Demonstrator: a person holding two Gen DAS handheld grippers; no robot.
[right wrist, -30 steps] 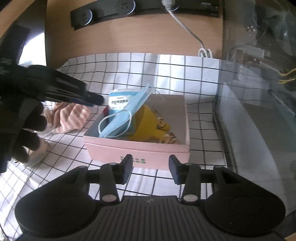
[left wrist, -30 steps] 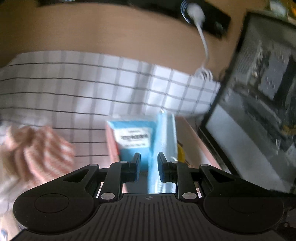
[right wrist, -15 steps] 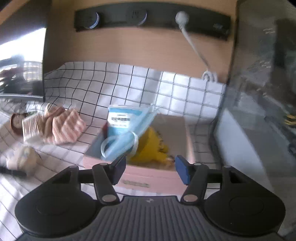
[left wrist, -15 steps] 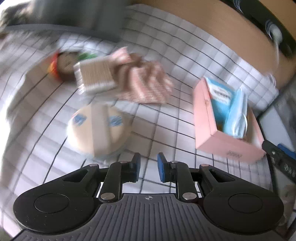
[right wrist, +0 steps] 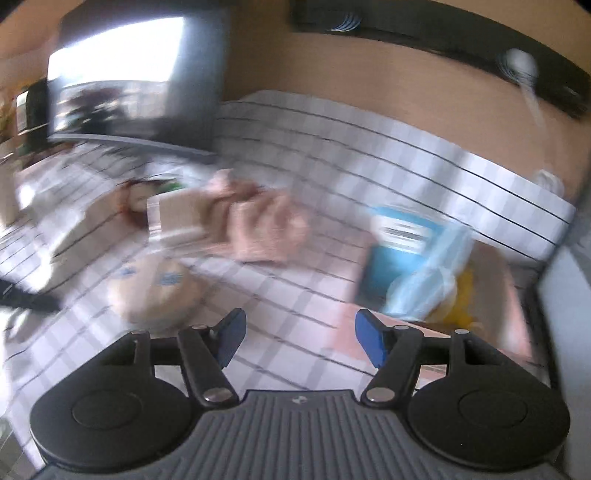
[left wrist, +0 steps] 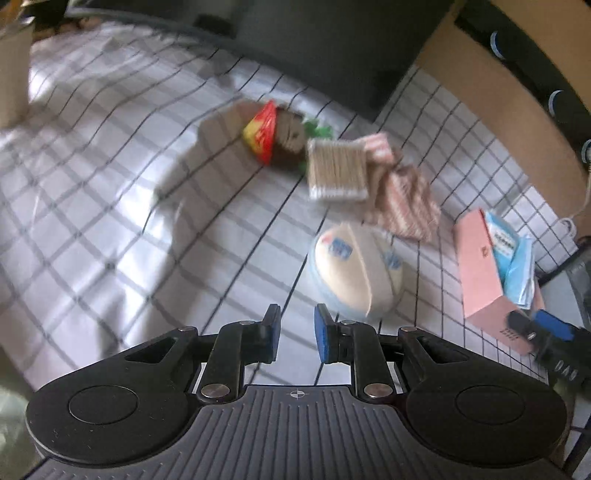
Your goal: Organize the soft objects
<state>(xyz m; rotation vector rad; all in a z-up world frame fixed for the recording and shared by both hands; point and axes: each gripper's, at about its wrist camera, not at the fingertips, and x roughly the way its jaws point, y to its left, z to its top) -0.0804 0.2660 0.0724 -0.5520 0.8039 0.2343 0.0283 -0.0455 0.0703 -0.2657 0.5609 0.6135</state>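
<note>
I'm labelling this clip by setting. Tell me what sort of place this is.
Probably a home or office desk, not a kitchen: a checked tablecloth covers it, a dark monitor stands at the back, and a black power strip is fixed to the wooden wall panel.

I can't read any text from here. The round cream pack [left wrist: 356, 271], right of centre in my left view, has blue marks too blurred to read. The blue packet [left wrist: 504, 242] in the pink box [left wrist: 480, 273] at right shows dark print, illegible. The right gripper [left wrist: 543, 332] at lower right carries pale letters I can't decipher.
</note>
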